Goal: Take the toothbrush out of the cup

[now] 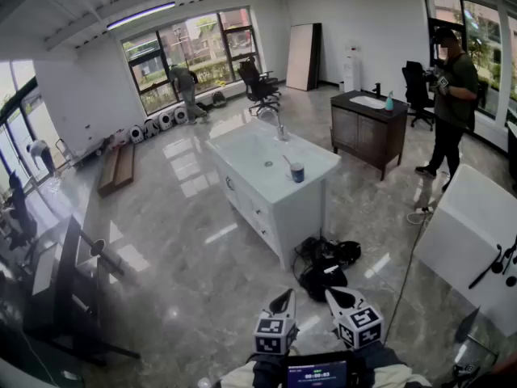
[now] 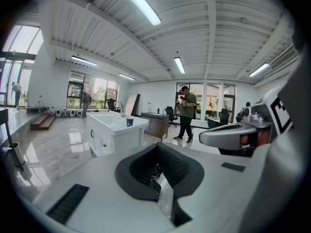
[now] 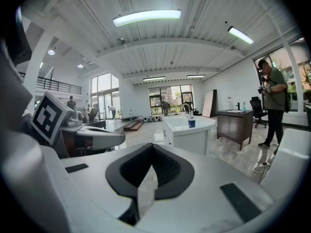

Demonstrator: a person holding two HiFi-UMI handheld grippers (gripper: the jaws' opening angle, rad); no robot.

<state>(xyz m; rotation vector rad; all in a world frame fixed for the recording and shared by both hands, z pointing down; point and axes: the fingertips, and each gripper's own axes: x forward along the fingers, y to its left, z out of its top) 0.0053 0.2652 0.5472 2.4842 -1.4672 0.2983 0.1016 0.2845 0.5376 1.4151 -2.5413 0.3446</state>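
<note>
A small blue cup (image 1: 297,172) stands on the front right corner of a white sink cabinet (image 1: 266,186) across the room. A thin toothbrush (image 1: 288,162) leans out of the cup to the left. Both grippers are held low at the bottom of the head view, far from the cabinet and well short of it. My left gripper (image 1: 282,301) and my right gripper (image 1: 338,297) are side by side, each shut with nothing between its pads. The cup (image 2: 129,122) shows small in the left gripper view beyond the shut left gripper (image 2: 156,149). In the right gripper view the cup (image 3: 192,123) sits beyond the shut right gripper (image 3: 151,149).
Black bags and cables (image 1: 323,267) lie on the glossy floor before the cabinet. A dark wood vanity (image 1: 370,134) stands to the right, with a person (image 1: 451,95) beside it. A white table (image 1: 472,233) is at the near right, and dark racks (image 1: 65,289) at the left.
</note>
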